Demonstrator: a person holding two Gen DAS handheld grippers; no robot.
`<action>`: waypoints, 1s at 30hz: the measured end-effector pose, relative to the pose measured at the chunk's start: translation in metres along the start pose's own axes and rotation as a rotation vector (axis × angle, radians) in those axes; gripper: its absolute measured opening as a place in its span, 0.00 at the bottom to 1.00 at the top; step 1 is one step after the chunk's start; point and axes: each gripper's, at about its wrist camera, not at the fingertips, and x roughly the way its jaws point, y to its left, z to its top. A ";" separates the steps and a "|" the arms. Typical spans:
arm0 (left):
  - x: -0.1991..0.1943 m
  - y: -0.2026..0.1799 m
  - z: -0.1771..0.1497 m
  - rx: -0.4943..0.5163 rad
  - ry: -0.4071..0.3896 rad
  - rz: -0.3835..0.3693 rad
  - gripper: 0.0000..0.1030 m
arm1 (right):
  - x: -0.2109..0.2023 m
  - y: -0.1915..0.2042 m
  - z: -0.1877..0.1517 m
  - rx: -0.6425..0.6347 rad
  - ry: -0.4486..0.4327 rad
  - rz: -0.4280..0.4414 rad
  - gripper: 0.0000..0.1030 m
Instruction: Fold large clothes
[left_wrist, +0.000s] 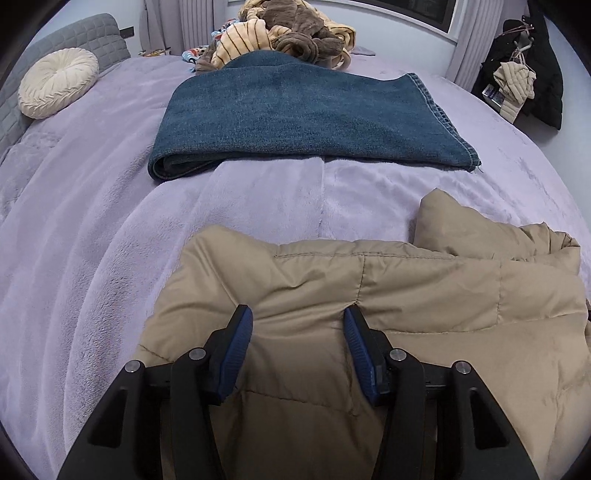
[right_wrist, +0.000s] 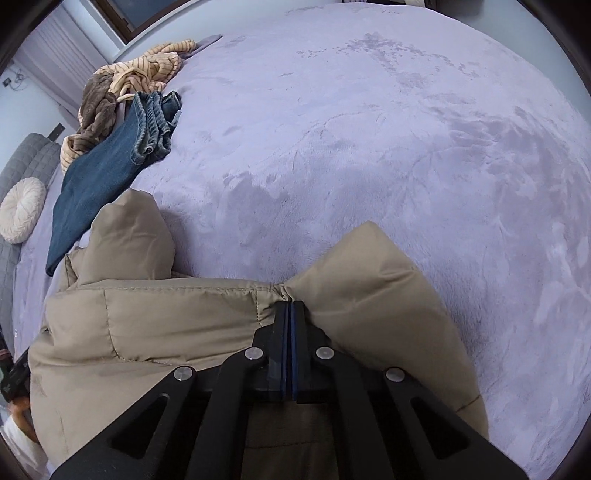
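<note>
- Jaws on the left gripper (left_wrist: 298, 317) are spread apart, blue pads sitting either side of a puffy ridge of the tan down jacket (left_wrist: 388, 295), not squeezing it, tips just resting on the fabric.
- That jacket is lying bunched up on the lavender bed (left_wrist: 92, 240) at the near edge, with one padded corner poking up toward the right.
- Left side of the left wrist view: a round cream cushion (left_wrist: 58, 82) leans on the grey quilted headboard (left_wrist: 86, 33).
- Middle of the bed, past the jacket: folded blue jeans (left_wrist: 295, 114) lying flat, well apart from the jacket.
- Behind the jeans there's a messy heap of striped and brown clothes (left_wrist: 295, 33), touching the jeans' far edge.
- Far right of that view: dark coats and a pale puffer (left_wrist: 513, 85) hanging by the curtain.
- Right gripper (right_wrist: 290, 304) has its jaws pressed together, pinching a small gathered fold at the jacket's seam, so the fabric puckers right at the tips.
- In the right wrist view the jacket puffs out on both sides of that pinch, and the bed to the right is just bare plush.
</note>
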 end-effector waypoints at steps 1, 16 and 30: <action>-0.005 0.002 0.000 -0.006 0.001 0.004 0.53 | -0.003 0.000 0.001 0.017 0.005 0.009 0.00; -0.089 0.020 -0.046 -0.053 0.015 -0.011 0.74 | -0.085 0.033 -0.049 -0.020 -0.023 0.057 0.50; -0.133 0.025 -0.116 -0.121 0.073 -0.029 1.00 | -0.130 0.027 -0.121 0.100 0.009 0.126 0.58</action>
